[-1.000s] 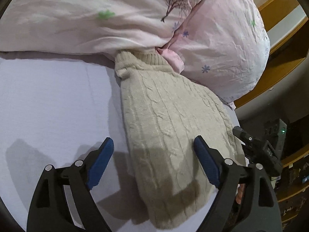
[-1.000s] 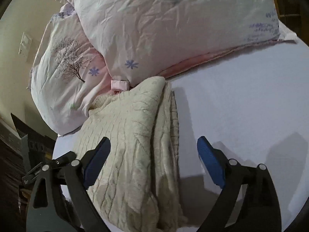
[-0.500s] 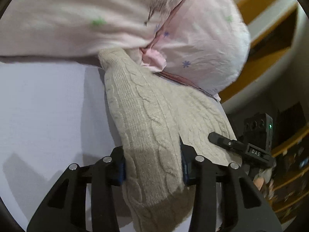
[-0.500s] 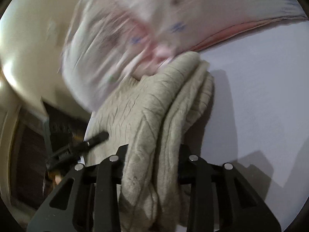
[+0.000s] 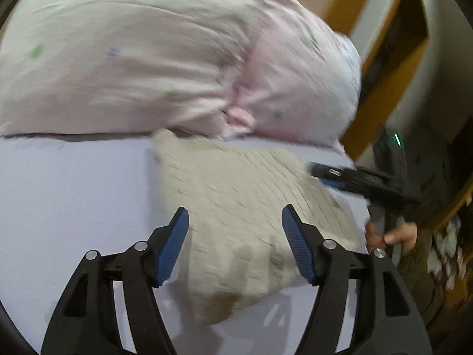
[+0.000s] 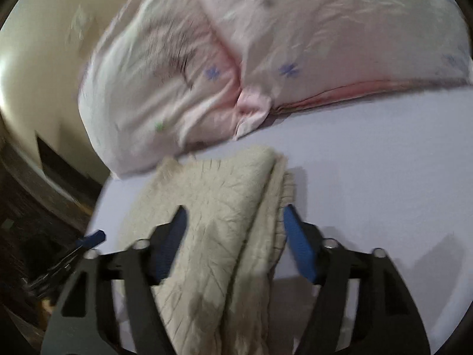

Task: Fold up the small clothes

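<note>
Seemingly released sweater [image 5: 245, 207], blurred

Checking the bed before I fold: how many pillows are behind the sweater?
2. One pink floral pillow lies toward the bed's edge, the other pink floral pillow beside it; both sit behind the beige cable-knit sweater. More may be hidden.

We see one beige cable-knit sweater [image 5: 236, 222], folded into a thick bundle, lying on the sheet at the centre of both views. In the right wrist view its layered folded edges [image 6: 275, 207] run down the right side; the top reaches mid-frame. Both views are blurred.
</note>
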`<state>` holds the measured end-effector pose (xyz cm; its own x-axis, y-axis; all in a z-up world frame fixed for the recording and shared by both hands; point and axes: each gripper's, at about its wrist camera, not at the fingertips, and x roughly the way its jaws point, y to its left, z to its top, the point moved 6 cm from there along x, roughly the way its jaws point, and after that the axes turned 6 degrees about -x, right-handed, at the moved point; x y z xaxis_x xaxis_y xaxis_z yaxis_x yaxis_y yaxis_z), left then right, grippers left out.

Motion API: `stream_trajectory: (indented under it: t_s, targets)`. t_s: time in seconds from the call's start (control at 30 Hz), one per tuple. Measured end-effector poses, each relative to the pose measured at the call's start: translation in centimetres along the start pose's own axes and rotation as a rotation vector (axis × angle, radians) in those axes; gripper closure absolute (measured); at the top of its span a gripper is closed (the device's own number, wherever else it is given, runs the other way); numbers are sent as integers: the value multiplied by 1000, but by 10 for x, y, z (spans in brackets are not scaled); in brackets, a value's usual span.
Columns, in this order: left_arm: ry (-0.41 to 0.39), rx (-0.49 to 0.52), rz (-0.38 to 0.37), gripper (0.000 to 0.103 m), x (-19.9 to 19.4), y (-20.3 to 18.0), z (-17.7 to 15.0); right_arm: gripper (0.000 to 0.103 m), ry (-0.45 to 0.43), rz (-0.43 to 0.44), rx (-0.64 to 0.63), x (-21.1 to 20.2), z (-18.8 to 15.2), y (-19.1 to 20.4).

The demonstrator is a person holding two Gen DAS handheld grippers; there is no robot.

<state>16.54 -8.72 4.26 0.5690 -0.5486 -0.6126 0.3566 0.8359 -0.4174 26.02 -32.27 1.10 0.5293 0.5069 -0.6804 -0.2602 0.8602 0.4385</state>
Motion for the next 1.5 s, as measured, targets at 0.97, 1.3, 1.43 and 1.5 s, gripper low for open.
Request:
stream_trajectory:
  t_s: [0.97, 1.3, 1.43, 1.5]
  targets:
    - [114, -26, 304, 1, -19, 7, -96, 2, -120, -376, -102, -94, -113, 22]
    - [174, 13, 397, 1, 3, 10, -103, 2, 87, -355, -159, -31, -138, 39]
    - [168, 24, 443, 1, 6, 9, -103, 2, 89, -437, -211, -25, -149, 46]
    - [162, 29, 463, 1, 7, 10, -102, 2, 92, -454, -231, -25, -152, 47]
